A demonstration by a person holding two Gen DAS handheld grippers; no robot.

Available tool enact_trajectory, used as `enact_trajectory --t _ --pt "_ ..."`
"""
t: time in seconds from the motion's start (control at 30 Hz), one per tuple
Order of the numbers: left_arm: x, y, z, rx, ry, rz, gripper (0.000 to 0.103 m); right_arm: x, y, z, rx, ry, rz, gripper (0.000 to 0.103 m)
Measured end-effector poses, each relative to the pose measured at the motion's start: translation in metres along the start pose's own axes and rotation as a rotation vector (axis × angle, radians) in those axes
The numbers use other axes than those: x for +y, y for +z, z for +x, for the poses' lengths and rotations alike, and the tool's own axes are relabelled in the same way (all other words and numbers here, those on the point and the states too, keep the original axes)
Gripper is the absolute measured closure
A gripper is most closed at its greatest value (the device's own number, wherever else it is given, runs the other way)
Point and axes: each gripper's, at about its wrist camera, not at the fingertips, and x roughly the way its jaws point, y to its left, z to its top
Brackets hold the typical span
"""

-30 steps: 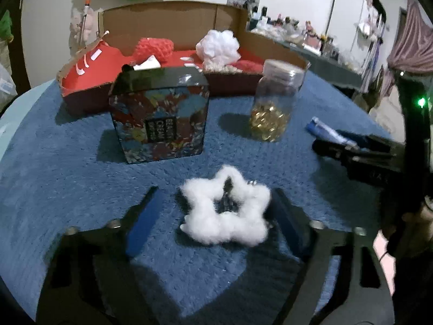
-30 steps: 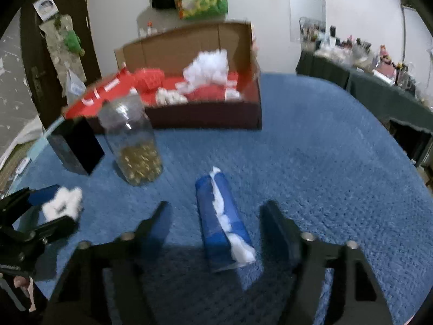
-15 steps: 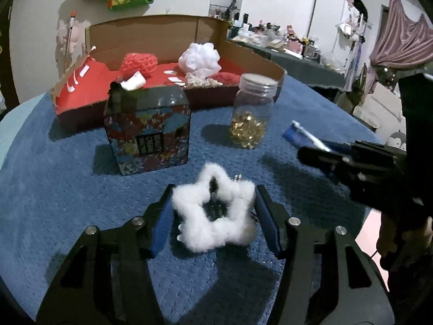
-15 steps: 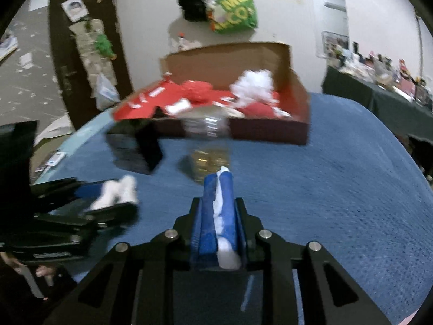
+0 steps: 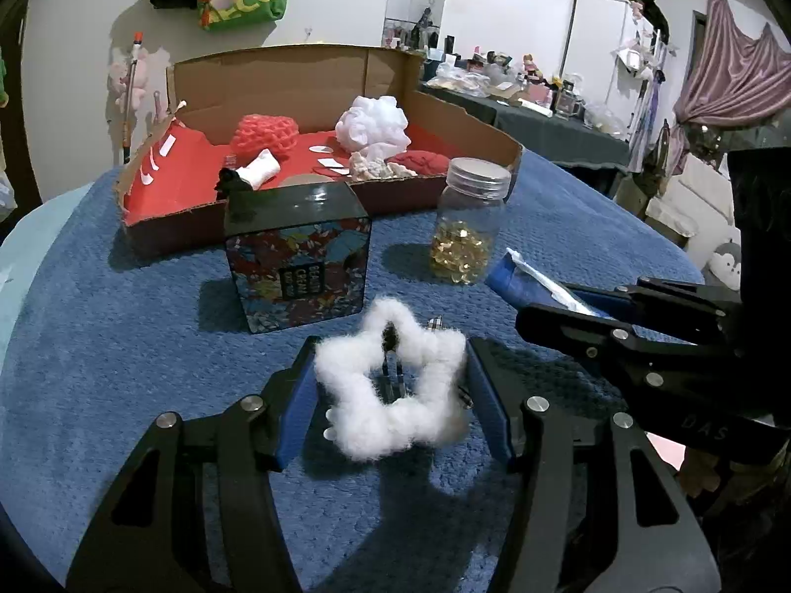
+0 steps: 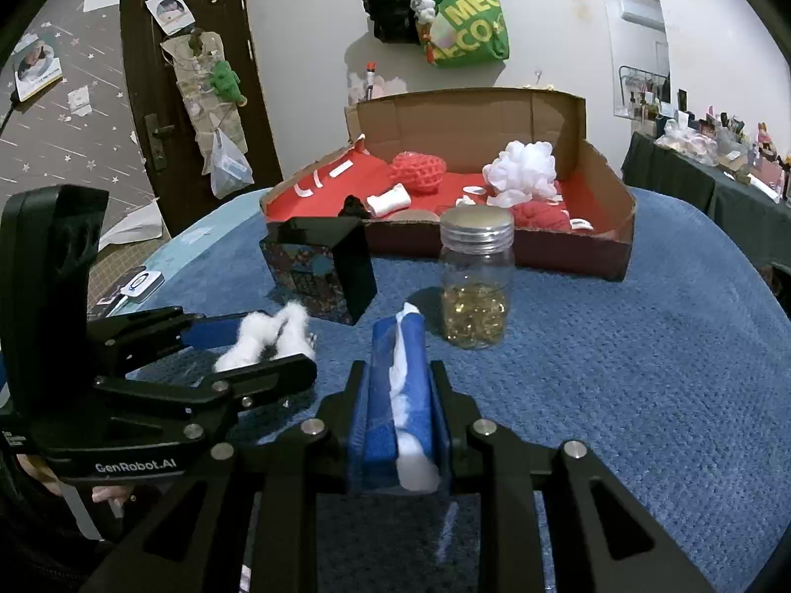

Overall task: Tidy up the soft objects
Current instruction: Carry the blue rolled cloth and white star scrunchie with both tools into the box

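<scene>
Black angular gripper frames, silver round screws, blue pads on fingers, white "GenRobot.AI" lettering

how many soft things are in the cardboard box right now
4 clearly: a red knitted piece at the back, a white pouf to its right, a red bundle by the front wall, a small white roll front left. Others may be hidden.

A patterned dark box and a lidded clear jar of golden capsules stand apart on the blue-covered desk; a green bag hangs on the wall.
</scene>
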Motion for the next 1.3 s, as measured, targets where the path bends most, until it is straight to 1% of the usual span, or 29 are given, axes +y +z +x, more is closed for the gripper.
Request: enact_trajectory --t 0.4,0.53,0.67,0.87,1.07,1.2,1.3 --pt "0.002 0.000 0.001 0.009 0.004 0.002 0.048 -0.002 -0.001 0.001 0.006 -0.005 -0.005 0.078" --pt "0.007 -0.001 0.000 0.016 0.010 -0.005 0.048 -0.010 -0.004 0.001 0.010 -0.022 0.005 0.078" --pt "0.021 -0.002 -0.003 0.028 0.025 -0.029 0.048 -0.023 -0.004 0.001 0.024 -0.045 0.024 0.078" --pt "0.046 0.000 -0.009 0.036 0.067 -0.056 0.048 -0.043 0.000 -0.001 0.038 -0.088 0.045 0.078" --pt "0.070 0.008 -0.008 0.053 0.098 -0.057 0.048 -0.059 0.010 0.002 0.052 -0.112 0.049 0.078" --pt "0.085 0.014 -0.004 0.061 0.109 -0.055 0.048 -0.068 0.019 0.008 0.064 -0.123 0.043 0.078" --pt "0.094 0.020 0.000 0.074 0.101 -0.059 0.048 -0.074 0.026 0.012 0.070 -0.123 0.036 0.078"
